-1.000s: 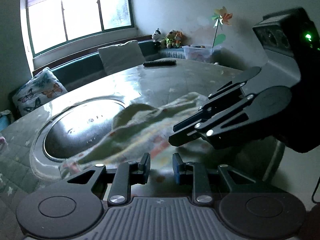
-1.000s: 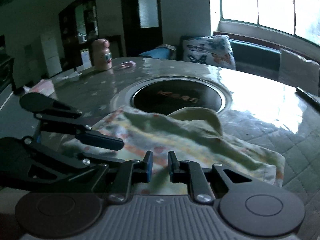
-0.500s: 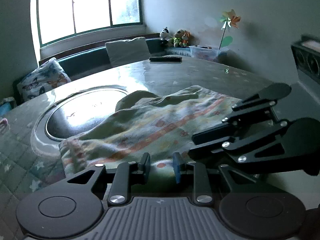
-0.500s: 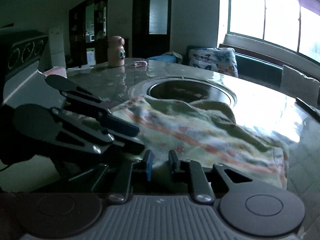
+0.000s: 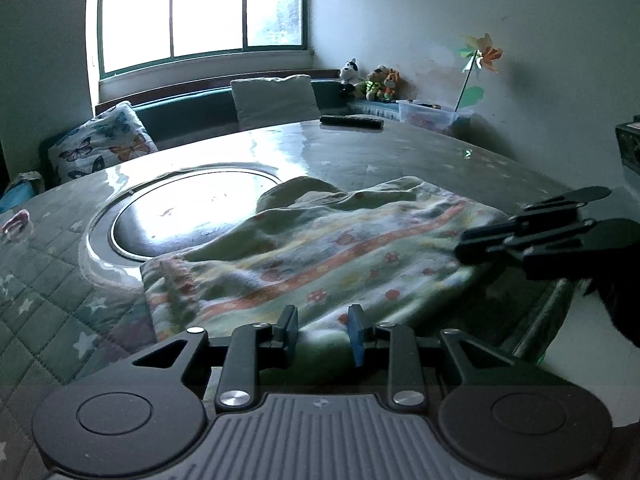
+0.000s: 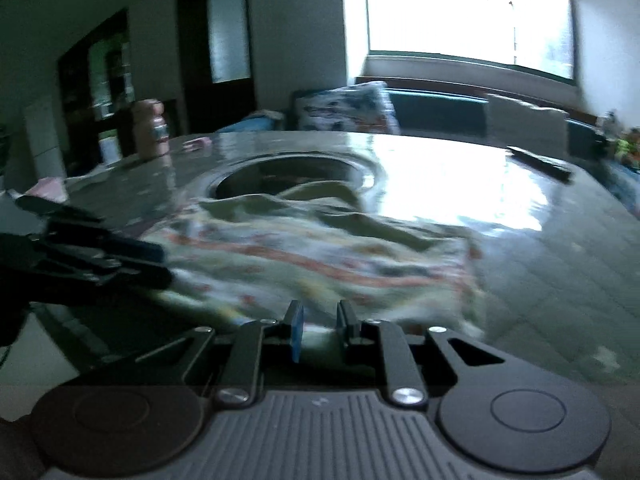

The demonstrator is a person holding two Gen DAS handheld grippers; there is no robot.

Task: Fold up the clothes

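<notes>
A pale green garment with orange and floral stripes (image 5: 320,248) lies rumpled and partly folded on the round table, beside the central steel disc; it also shows in the right wrist view (image 6: 312,248). My left gripper (image 5: 322,330) is open at the garment's near edge, with cloth between its pads but not pinched. My right gripper (image 6: 319,326) is open at the near right edge of the garment. Each gripper shows in the other's view, the right one (image 5: 532,236) and the left one (image 6: 100,260), both at the garment's near edge.
The round table (image 5: 400,160) has a quilted cover and a shiny steel disc (image 5: 188,216) at its centre. A black remote (image 5: 352,121) lies at the far edge. A pink bottle (image 6: 150,128) and a small pink item (image 5: 16,222) stand at the left. Bench cushions lie behind.
Both grippers have drawn back toward the table's near edge and lowered. Their jaws have opened slightly and the garment now lies flatter. The right view has swung and blurred.
</notes>
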